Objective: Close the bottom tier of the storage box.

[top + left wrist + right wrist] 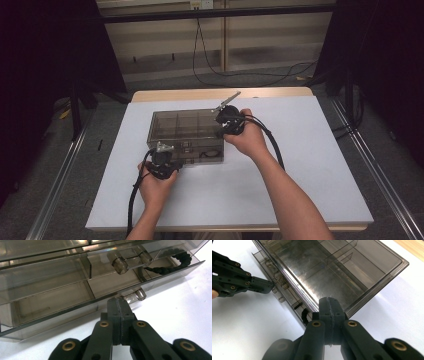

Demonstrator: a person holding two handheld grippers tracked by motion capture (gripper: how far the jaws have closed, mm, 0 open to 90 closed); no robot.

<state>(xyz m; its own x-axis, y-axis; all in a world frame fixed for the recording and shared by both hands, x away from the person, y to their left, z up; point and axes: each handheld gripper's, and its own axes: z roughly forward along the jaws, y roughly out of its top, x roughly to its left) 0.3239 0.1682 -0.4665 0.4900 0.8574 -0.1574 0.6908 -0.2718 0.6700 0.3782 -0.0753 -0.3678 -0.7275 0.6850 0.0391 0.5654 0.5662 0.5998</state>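
A smoky clear box [187, 136] is sitting on a white mat [300, 165] near the table's middle, its drawers facing 6 o'clock in the high view. The left gripper [162, 159] is lying at the box's 7 o'clock corner, against the drawer fronts. In the left gripper view its jaws are pressed together with no gap, the tips [119, 302] touching the lowest drawer [75, 302] just beside a small clear knob [138, 294] at about 1 o'clock from them. I cannot tell whether anything is pinched between them. A larger clear handle [130, 261] is showing above, and a black cord [175, 263] is lying inside the drawer toward 2 o'clock.

The right gripper [227, 122] is resting at the box's 3 o'clock edge, near its far corner. In the right gripper view its jaws are likewise closed flat on each other, tips [330, 303] touching the box's rim, holding nothing visible. The left gripper [249, 283] is appearing there at 10 o'clock, pointing at the drawer fronts.
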